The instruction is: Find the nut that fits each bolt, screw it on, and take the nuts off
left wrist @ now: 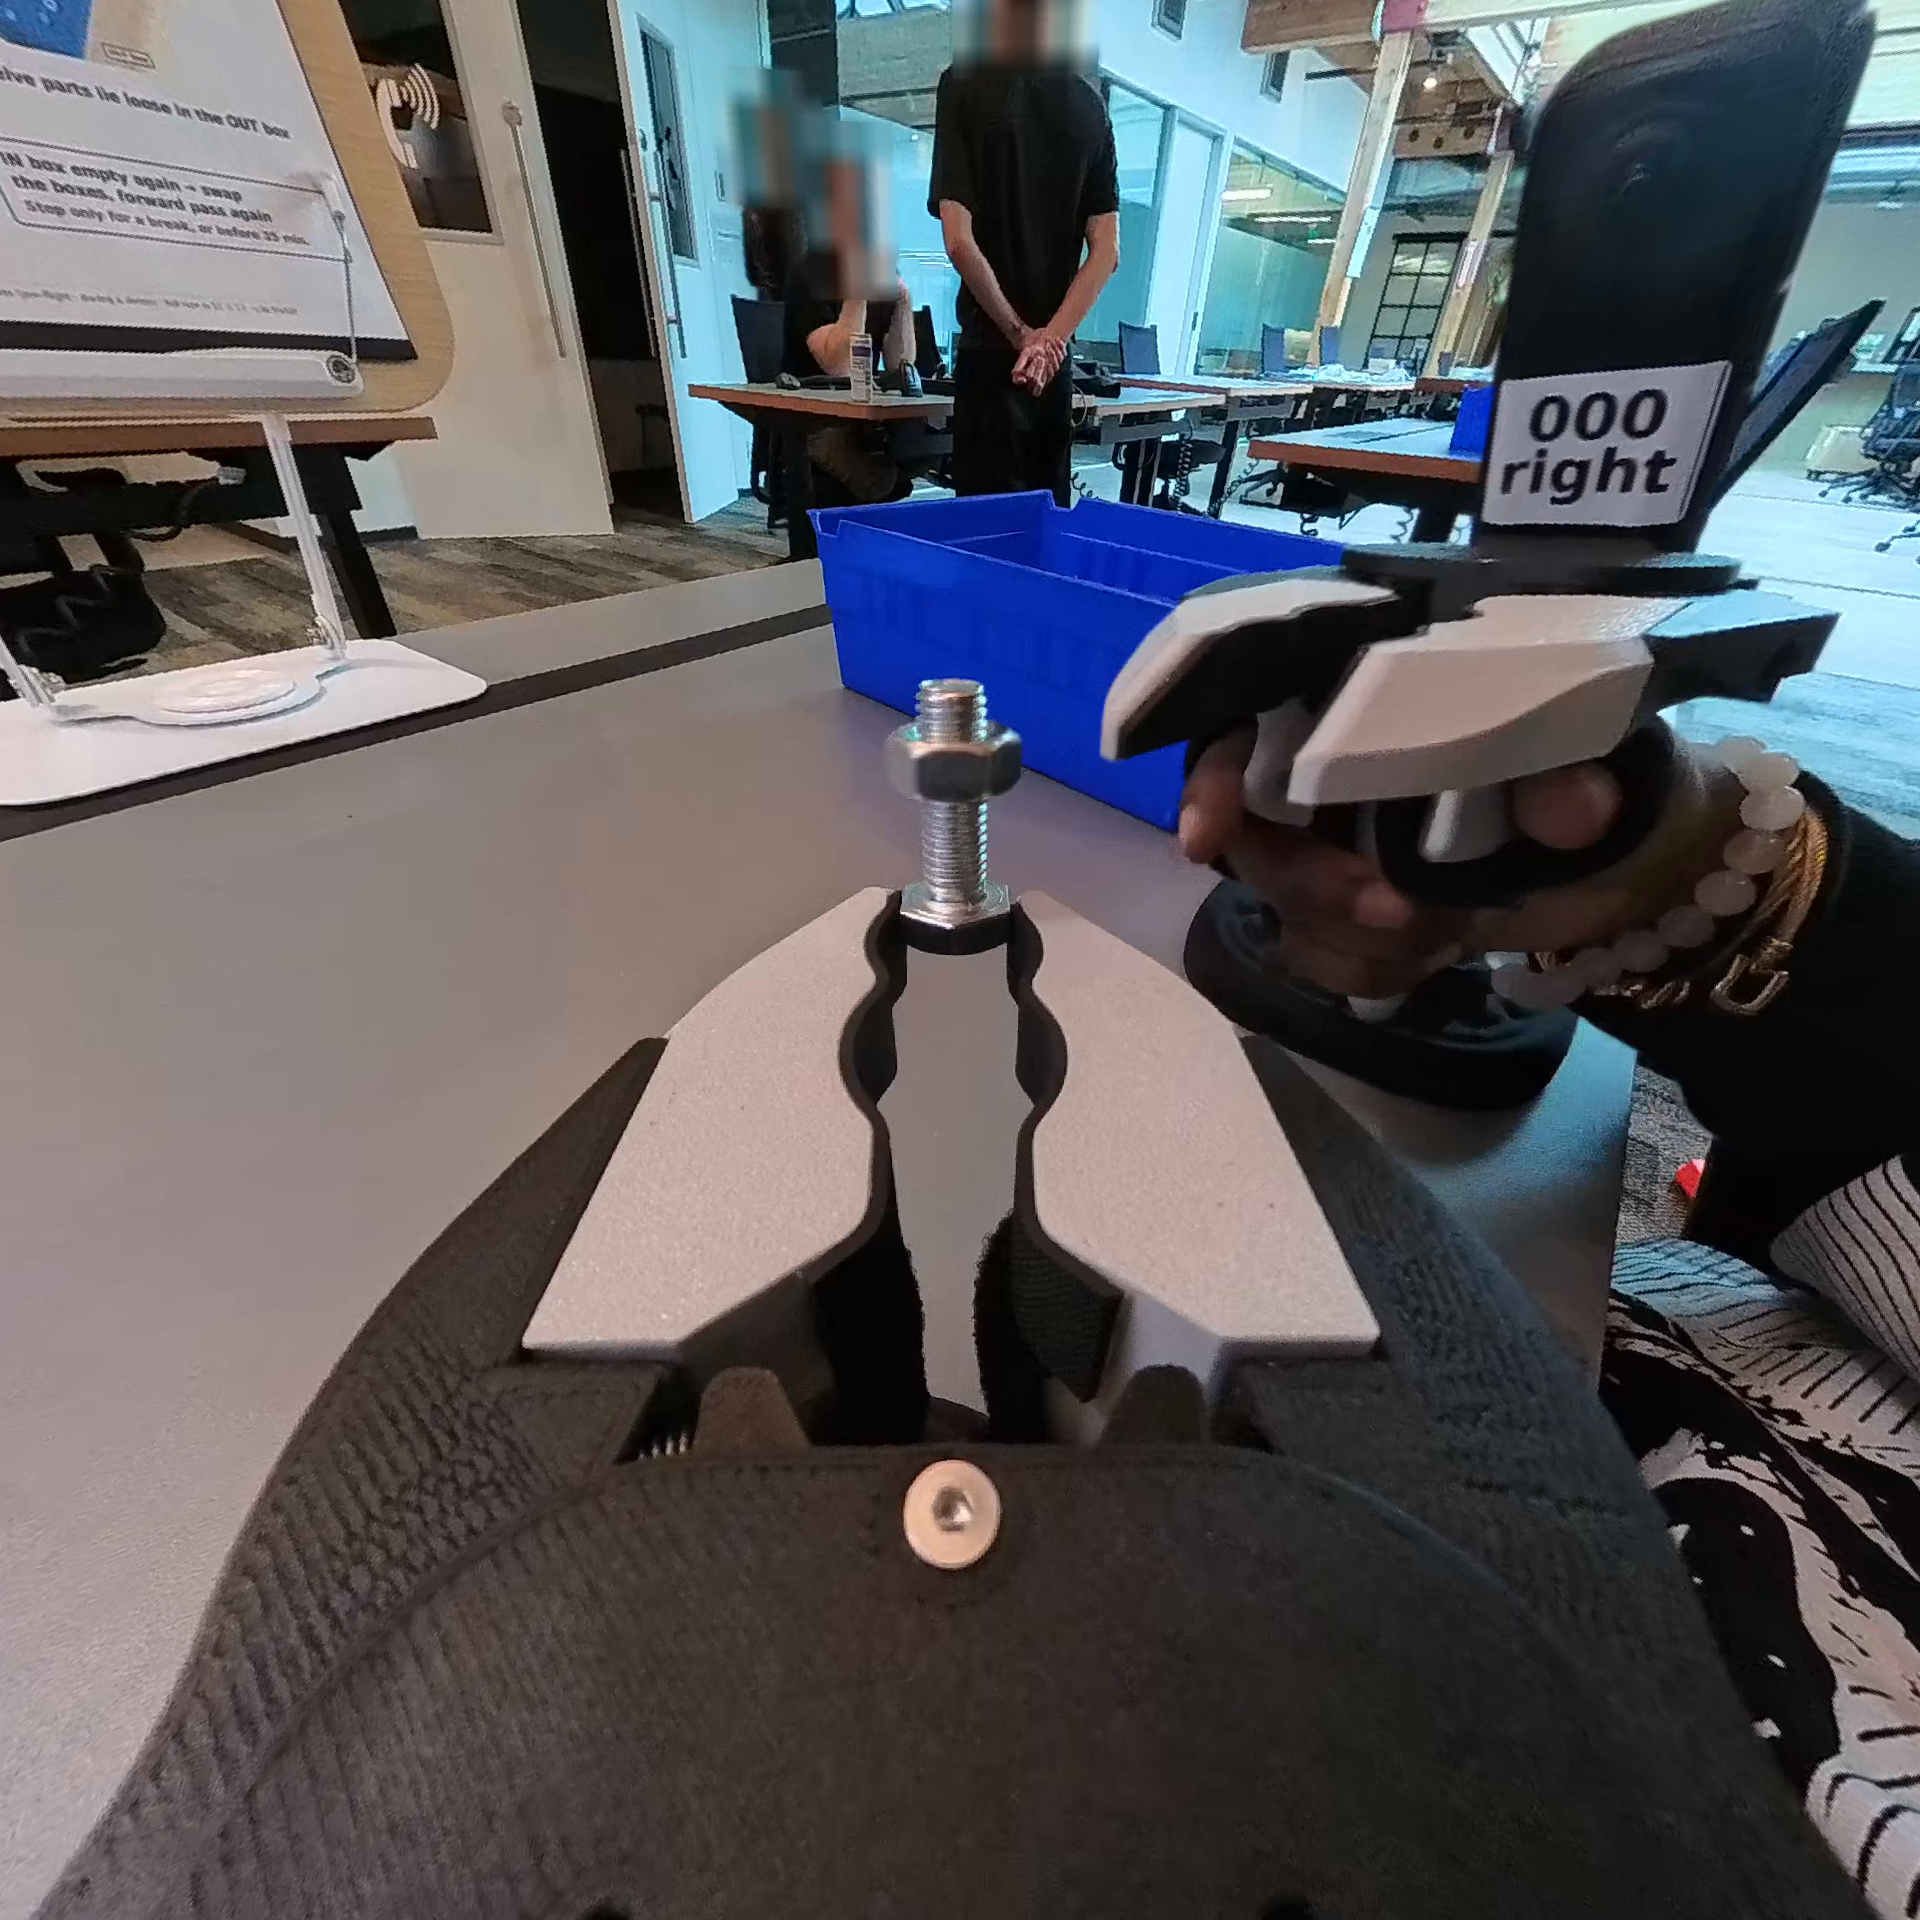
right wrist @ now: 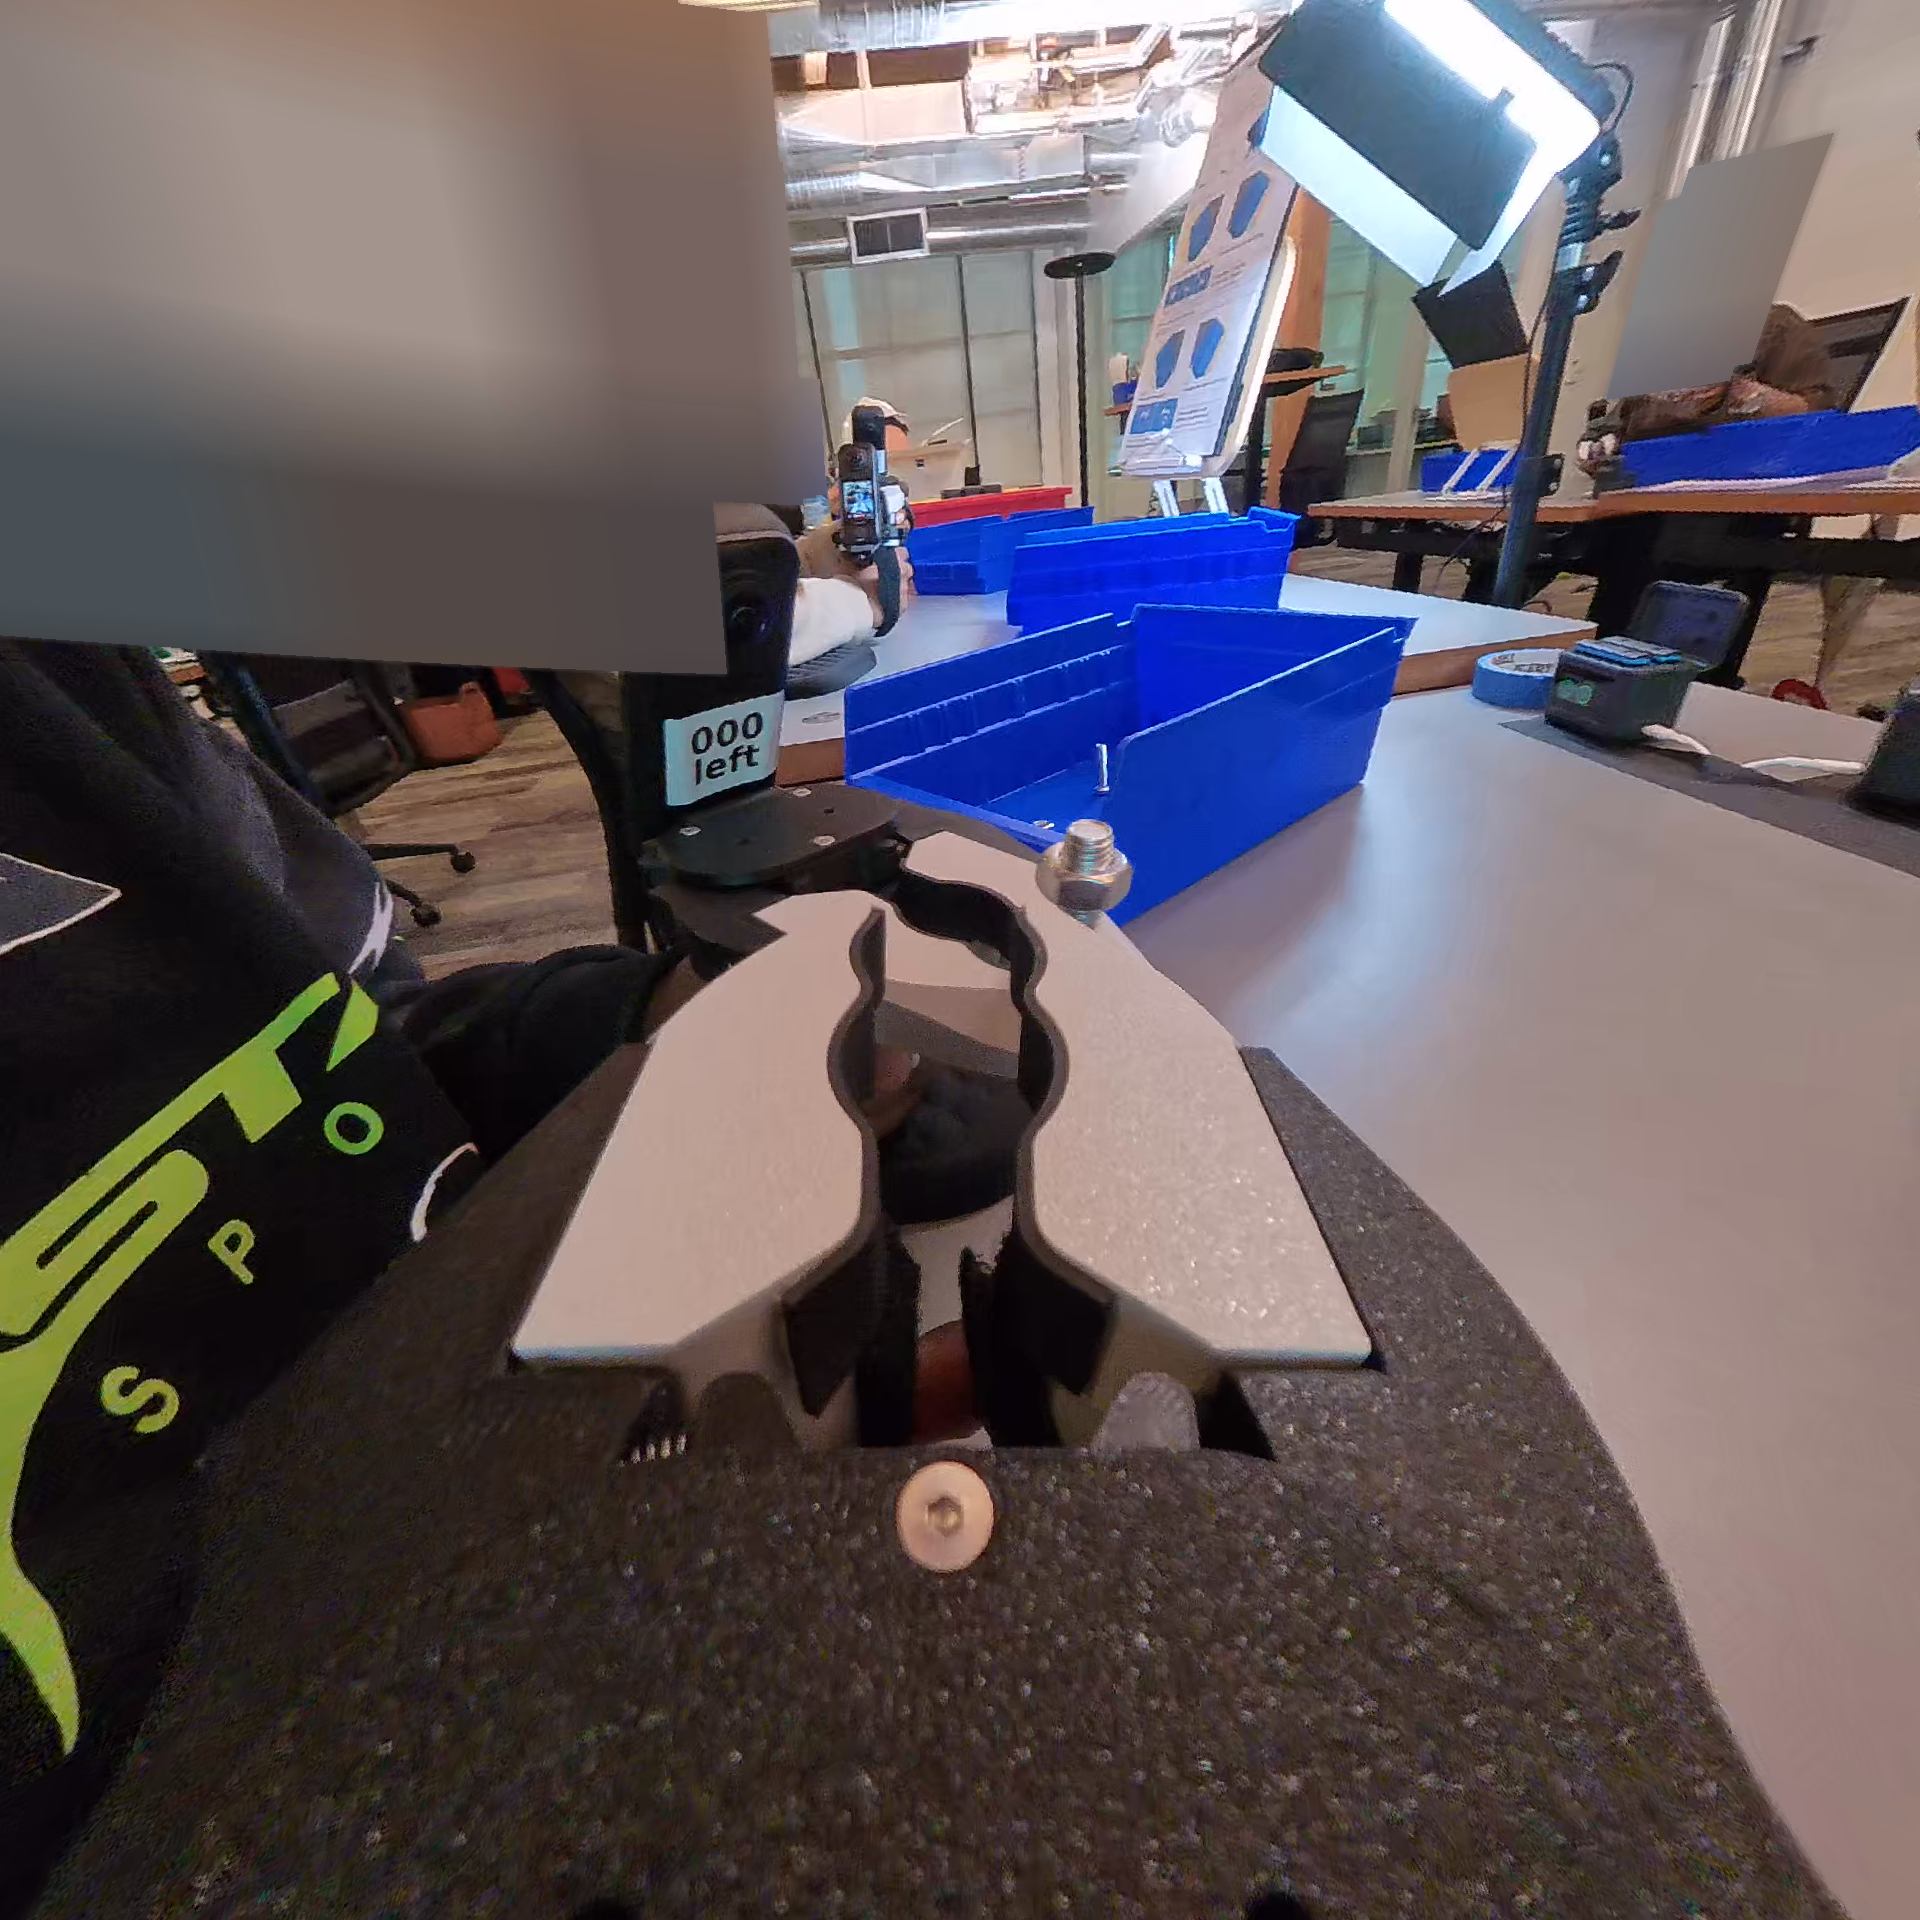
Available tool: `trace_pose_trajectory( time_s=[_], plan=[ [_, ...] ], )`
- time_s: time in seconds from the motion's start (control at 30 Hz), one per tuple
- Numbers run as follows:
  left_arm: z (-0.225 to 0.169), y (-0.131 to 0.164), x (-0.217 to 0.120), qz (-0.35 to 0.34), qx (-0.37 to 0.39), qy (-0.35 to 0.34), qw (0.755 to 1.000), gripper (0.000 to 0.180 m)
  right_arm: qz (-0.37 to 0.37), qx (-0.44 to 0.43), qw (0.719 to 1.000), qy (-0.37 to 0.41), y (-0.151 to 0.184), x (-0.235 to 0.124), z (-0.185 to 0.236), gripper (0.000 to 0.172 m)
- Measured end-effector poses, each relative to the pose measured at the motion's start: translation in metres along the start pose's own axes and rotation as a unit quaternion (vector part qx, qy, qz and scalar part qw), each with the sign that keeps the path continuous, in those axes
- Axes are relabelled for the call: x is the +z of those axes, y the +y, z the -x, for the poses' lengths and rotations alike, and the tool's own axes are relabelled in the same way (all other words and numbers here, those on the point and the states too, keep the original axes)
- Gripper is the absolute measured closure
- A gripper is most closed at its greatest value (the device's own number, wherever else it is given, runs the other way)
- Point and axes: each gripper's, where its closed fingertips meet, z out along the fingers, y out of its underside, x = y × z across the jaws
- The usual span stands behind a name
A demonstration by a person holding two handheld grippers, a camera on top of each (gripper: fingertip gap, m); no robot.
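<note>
Hiding behind the right tool [right wrist: 951, 914], the bolt's [right wrist: 1084, 878] lower shank.

Bright, shiny zinc-plated steel on the threaded upright bolt [left wrist: 954, 831] and its hexagonal metal nut [left wrist: 953, 764]. Matt, finely grained light-grey plastic on the left gripper [left wrist: 954, 925] fingers [left wrist: 758, 1122], backed by rough, ribbed black printed plastic. Same grainy grey finish on the right gripper [right wrist: 951, 914]. Glossy, smooth moulded plastic on the blue rectangular bin [left wrist: 997, 613]. Smooth, matt grey laminate across the tabletop [left wrist: 416, 935]. Milky, polished beads on the white bracelet [left wrist: 1745, 831].
</note>
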Motion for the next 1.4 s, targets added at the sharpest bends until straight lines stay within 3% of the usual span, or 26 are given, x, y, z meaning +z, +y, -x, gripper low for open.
trace_pose_trajectory(
  time_s=[0.1,0.33,0.63,0.93,1.03,1.1,1.13,1.4],
  plan=[
    [-0.001,0.0,0.0,0.001,0.003,0.0,1.0,0.162,-0.008,-0.007,1.0,0.022,-0.003,-0.001,-0.009,0.148],
    [-0.001,0.0,0.0,0.001,0.005,0.002,1.0,0.162,0.004,0.001,1.0,0.016,0.0,0.027,-0.02,0.125],
    [-0.004,0.002,0.001,0.006,0.013,0.008,1.0,0.162,0.021,-0.001,1.0,-0.018,0.003,0.047,-0.014,0.127],
    [-0.002,0.003,0.001,0.009,0.012,0.0,1.0,0.162,0.023,0.001,1.0,0.005,0.005,0.033,-0.015,0.127],
    [-0.001,0.002,0.0,0.006,0.005,0.002,1.0,0.162,0.02,0.006,1.0,0.021,0.005,0.016,-0.014,0.131],
    [0.001,0.002,0.0,0.006,0.002,-0.003,1.0,0.162,0.02,0.009,1.0,-0.019,0.004,0.004,0.0,0.157],
    [0.001,0.002,0.001,0.007,-0.001,-0.002,1.0,0.162,0.022,0.017,0.999,-0.038,0.004,-0.001,0.007,0.159],
    [-0.001,0.002,0.001,0.008,0.005,-0.001,1.0,0.162,0.056,-0.028,0.998,0.002,-0.004,-0.003,-0.005,0.159]
  ],
)
